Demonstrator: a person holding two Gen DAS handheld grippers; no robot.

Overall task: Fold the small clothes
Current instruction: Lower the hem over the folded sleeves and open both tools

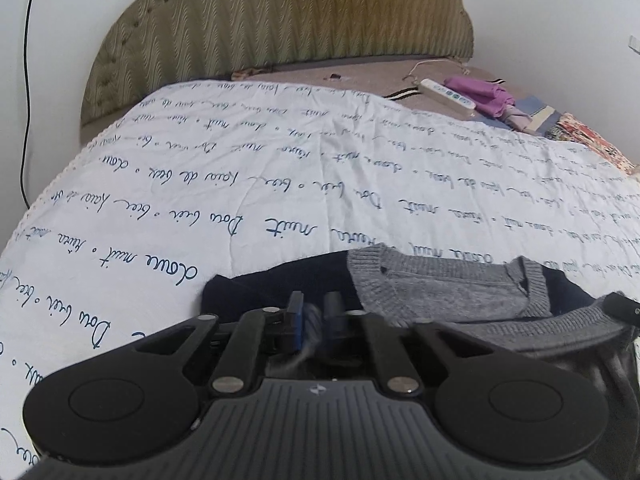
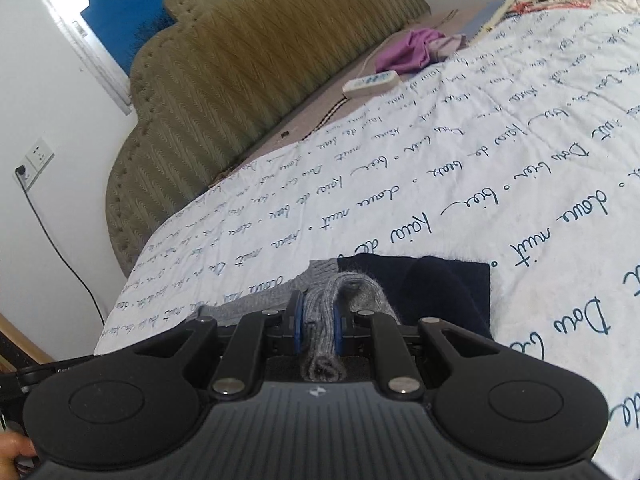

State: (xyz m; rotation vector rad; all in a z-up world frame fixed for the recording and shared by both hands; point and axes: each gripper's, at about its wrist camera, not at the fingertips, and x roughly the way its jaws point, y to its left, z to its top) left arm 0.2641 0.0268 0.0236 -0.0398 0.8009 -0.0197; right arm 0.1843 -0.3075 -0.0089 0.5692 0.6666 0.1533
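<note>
Both tongs pinch the gray sweater on the bed: left tongs [image 1: 314,316] and right tongs [image 2: 318,316] each clamp the sweater [image 1: 440,292]. If either bite slips, my fold probably flops crooked.

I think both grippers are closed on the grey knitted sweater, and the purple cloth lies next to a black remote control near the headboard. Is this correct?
Only the colour is wrong: the remote control beside the purple cloth is white, as the right wrist view shows. Both the left gripper and the right gripper are indeed shut on the grey knitted sweater.
</note>
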